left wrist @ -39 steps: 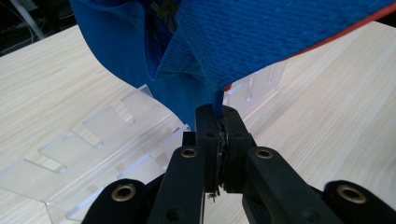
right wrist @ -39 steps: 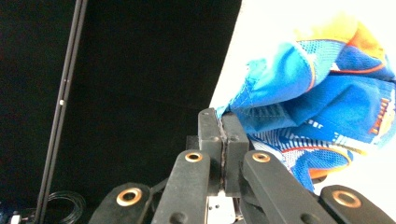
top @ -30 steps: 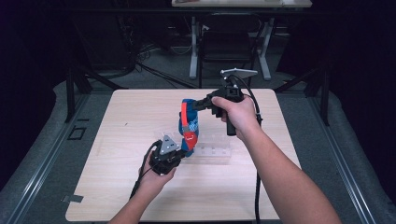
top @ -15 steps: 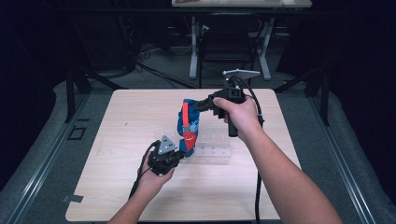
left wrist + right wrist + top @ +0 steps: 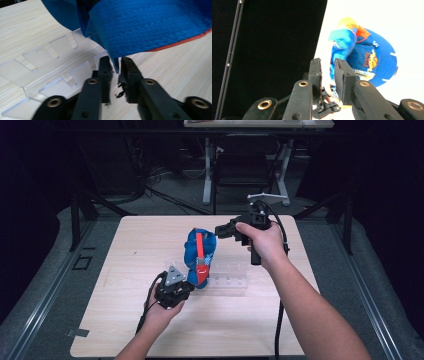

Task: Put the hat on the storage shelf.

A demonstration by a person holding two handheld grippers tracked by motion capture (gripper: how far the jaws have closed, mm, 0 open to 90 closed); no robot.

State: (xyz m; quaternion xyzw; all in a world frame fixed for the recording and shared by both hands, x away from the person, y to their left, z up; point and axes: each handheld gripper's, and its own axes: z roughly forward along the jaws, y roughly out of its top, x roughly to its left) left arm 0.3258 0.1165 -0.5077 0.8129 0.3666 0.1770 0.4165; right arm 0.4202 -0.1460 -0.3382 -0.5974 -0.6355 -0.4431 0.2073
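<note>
Blue woven fabric with a red strap and orange trim, a soft cap or small bag (image 5: 199,254), stands draped over the left end of a clear acrylic slotted rack (image 5: 227,281) in the middle of the pale wooden bench (image 5: 125,330). We judge the hanging step to be nearly finished: the fabric piece seems to rest on the rack by its own weight, and what remains for us is to let go fully, draw both tools clear and check that it does not slump off. Our left gripper (image 5: 117,71) sits at the near left of the fabric, low over the bench; its fingers (image 5: 104,67) have just been opening and now stand slightly spread, with the thin lower edge of the blue fabric hanging in the gap between them and no pad visibly pressing on it. Our right gripper (image 5: 223,229) is at the far right, level with the top of the fabric and just beside it; its fingers (image 5: 342,75) have also just been opening and are parted, with nothing between them. In the right gripper view the fabric lies beyond the fingertips, apart from them, its printed blue panel facing the camera.
</note>
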